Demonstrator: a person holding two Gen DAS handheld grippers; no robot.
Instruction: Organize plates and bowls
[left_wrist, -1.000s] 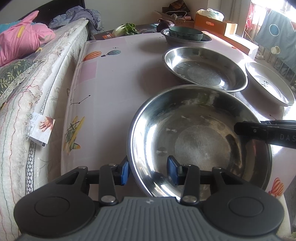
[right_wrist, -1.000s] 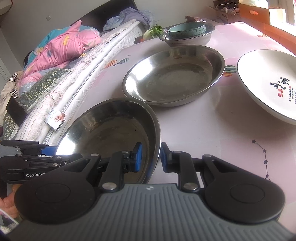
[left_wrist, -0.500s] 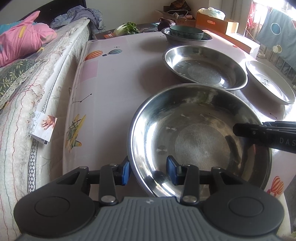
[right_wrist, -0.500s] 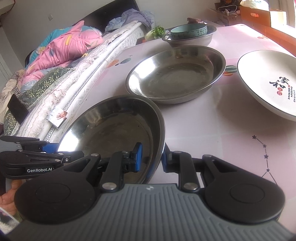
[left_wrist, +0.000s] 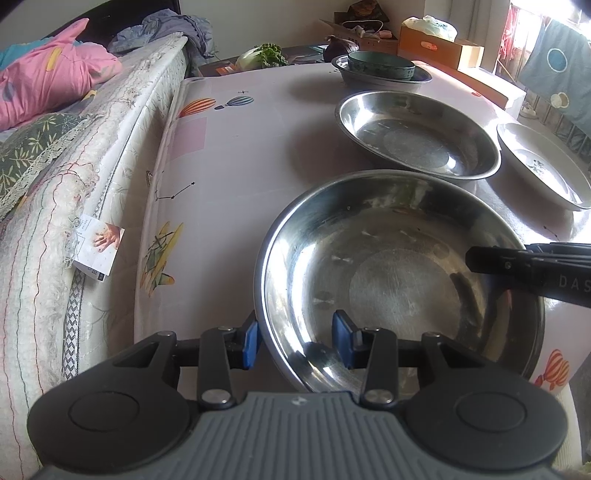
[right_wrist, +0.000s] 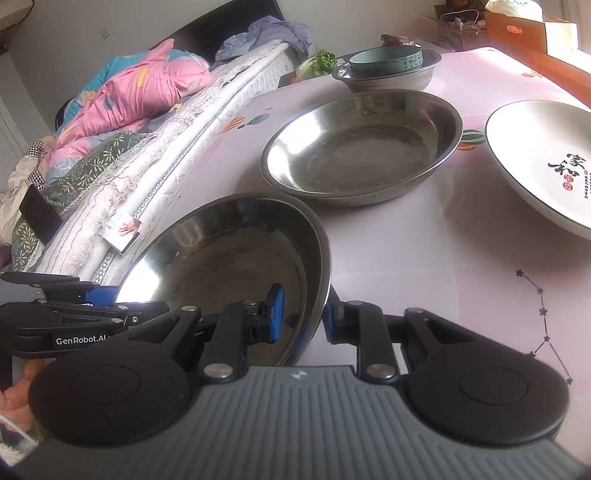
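A large steel basin (left_wrist: 402, 280) (right_wrist: 229, 266) is nearest me on the pink tablecloth. My left gripper (left_wrist: 295, 343) is shut on its near left rim, one blue pad outside and one on the inner wall. My right gripper (right_wrist: 301, 317) is shut on the opposite rim and shows side-on as the right gripper (left_wrist: 476, 258). On that side the basin seems raised slightly off the cloth. The left gripper (right_wrist: 96, 295) shows at the basin's far edge. Behind stand a second steel basin (left_wrist: 417, 136) (right_wrist: 362, 147), a white plate (left_wrist: 543, 166) (right_wrist: 546, 158) and a teal bowl (left_wrist: 380, 66) (right_wrist: 386, 61) inside a metal bowl.
The table (left_wrist: 229, 147) butts against a mattress (left_wrist: 74, 184) piled with bedding on the left. Greens and cardboard boxes (left_wrist: 439, 51) lie past the far end. A person's hand (right_wrist: 14, 398) shows at the lower left.
Both grippers keep their hold on the near basin. The views shift only slightly, and the basin's rim sits a touch higher in the right wrist view.
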